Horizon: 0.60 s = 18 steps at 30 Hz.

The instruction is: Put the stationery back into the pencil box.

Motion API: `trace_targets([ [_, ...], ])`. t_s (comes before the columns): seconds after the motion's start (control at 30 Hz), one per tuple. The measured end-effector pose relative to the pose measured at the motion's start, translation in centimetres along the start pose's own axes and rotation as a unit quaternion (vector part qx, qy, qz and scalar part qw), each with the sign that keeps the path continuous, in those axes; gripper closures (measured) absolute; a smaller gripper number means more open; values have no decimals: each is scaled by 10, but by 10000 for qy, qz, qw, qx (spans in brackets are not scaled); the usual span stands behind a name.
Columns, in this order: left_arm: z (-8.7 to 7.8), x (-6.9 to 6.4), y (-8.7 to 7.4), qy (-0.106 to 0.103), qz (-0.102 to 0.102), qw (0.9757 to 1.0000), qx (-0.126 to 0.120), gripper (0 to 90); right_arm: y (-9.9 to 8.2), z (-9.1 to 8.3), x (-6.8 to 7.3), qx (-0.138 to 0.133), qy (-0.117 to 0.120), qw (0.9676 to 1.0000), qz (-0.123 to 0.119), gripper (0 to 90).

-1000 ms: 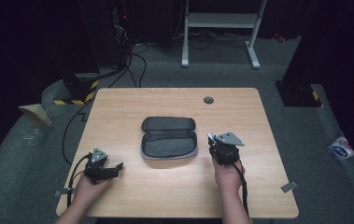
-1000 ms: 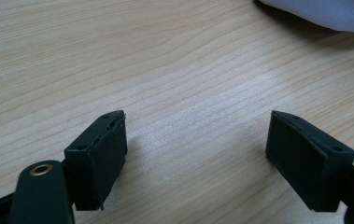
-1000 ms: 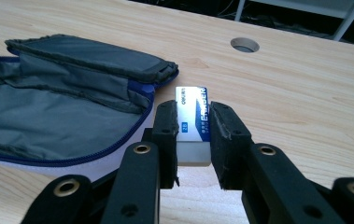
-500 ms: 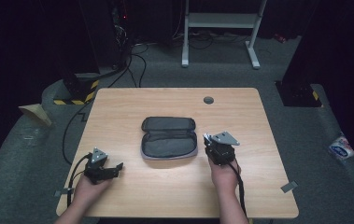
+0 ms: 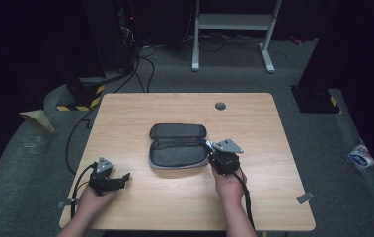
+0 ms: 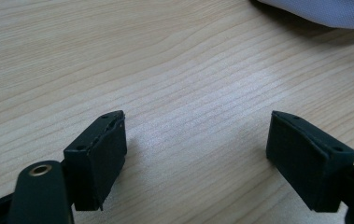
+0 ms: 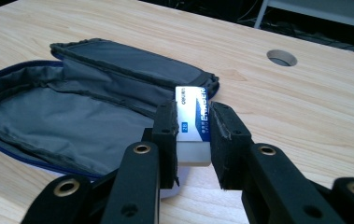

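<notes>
One white eraser (image 7: 193, 123) sits clamped in your right gripper (image 7: 192, 126) at the open pencil case's (image 5: 177, 145) right edge, while your left gripper (image 6: 195, 154) rests spread wide on the table (image 5: 125, 113).

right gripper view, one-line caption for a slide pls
Right gripper holds a white eraser at the open pencil case.

wooden table (image 5: 273, 197), open pencil case (image 5: 177, 146)
</notes>
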<state>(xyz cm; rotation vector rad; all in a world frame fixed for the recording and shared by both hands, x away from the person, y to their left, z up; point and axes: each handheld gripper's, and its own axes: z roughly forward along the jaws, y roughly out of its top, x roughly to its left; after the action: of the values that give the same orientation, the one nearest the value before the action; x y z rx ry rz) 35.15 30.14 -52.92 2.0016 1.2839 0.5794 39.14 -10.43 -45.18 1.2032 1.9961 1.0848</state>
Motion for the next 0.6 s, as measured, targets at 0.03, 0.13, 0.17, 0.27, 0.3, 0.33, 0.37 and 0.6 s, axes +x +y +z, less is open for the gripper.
trace_targets([
  [0.03,0,0,0,-1,1,10000,1,205,1,1,1,5,3,10000,-22,727],
  [0.13,0,0,0,-1,-2,10000,0,205,3,3,6,25,59,10000,-46,727],
  [0.17,0,0,0,1,8,10000,0,205,4,3,8,27,85,9999,-55,728],
  [0.27,0,0,0,-2,6,10000,0,205,6,5,11,-10,141,9999,-76,727],
  [0.3,0,0,0,-1,7,10000,0,205,7,6,13,-9,158,9998,-88,727],
  [0.33,0,0,0,-4,3,10000,-1,205,7,7,14,-6,183,9998,-109,728],
  [0.37,0,0,0,-5,2,10000,0,205,8,9,16,-1,200,9997,-116,727],
  [0.6,0,0,0,3,19,10000,2,205,9,19,28,72,346,9992,-206,727],
])
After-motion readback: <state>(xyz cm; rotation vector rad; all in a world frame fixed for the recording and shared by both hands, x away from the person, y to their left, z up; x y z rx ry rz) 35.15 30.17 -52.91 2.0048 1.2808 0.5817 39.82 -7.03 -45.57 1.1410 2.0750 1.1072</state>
